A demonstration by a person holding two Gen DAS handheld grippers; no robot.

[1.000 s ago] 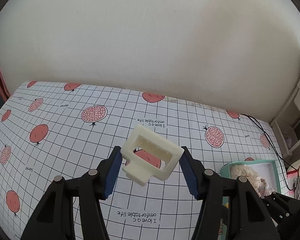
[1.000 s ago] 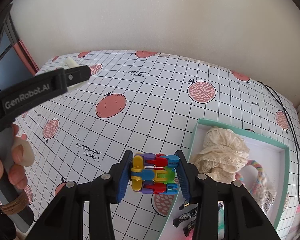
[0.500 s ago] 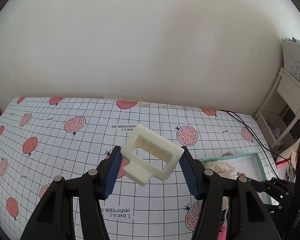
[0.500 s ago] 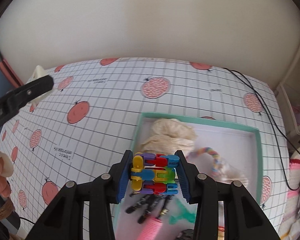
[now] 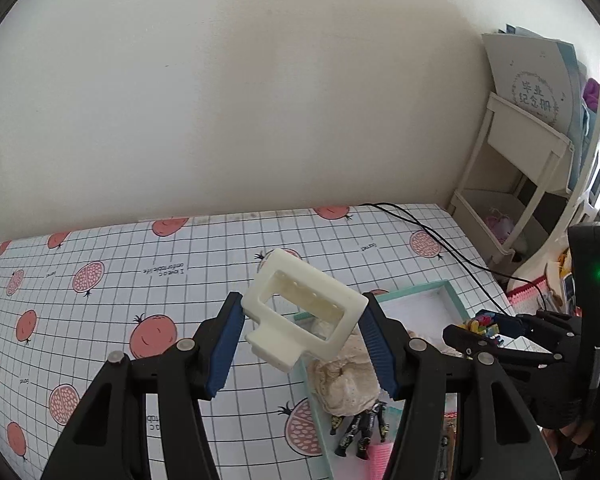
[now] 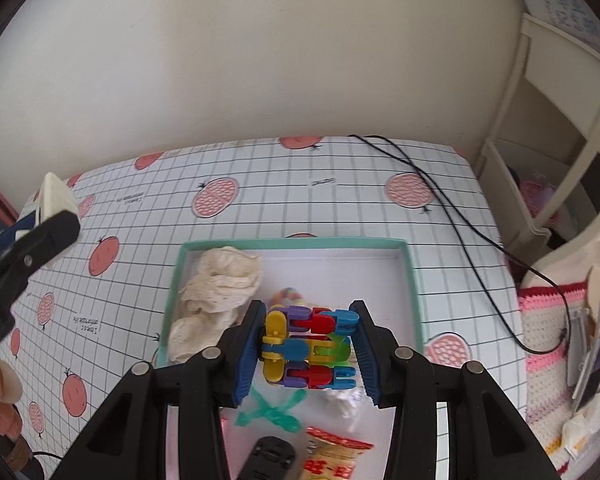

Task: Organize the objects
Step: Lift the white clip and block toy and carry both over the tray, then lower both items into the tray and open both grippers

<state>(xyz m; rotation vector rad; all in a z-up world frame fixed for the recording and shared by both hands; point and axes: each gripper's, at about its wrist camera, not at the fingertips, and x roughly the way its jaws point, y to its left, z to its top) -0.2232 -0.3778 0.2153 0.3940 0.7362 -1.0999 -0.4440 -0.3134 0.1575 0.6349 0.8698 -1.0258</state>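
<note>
My left gripper (image 5: 302, 328) is shut on a cream plastic rectangular frame piece (image 5: 304, 314), held in the air over the left edge of the teal-rimmed box (image 5: 454, 296). My right gripper (image 6: 308, 350) is shut on a bundle of colourful plastic clips (image 6: 310, 352), hanging above the inside of the same box (image 6: 410, 264). In the right wrist view the left gripper's finger (image 6: 32, 248) and the cream piece (image 6: 56, 196) show at the far left. The right gripper (image 5: 484, 330) with its clips appears at the right of the left wrist view.
The box holds a cream lace cloth (image 6: 216, 284), a green hair clip (image 6: 272, 414), a snack packet (image 6: 332, 460), a dark clip (image 6: 272, 454) and black figures (image 5: 360, 428). A black cable (image 6: 460, 216) crosses the pomegranate-print tablecloth (image 6: 260, 200). A white shelf (image 5: 520, 168) stands at right.
Both grippers have swung to the right across the table, still holding their things. The right one now hangs over the box's inside, and the left one has reached the box's left edge.
</note>
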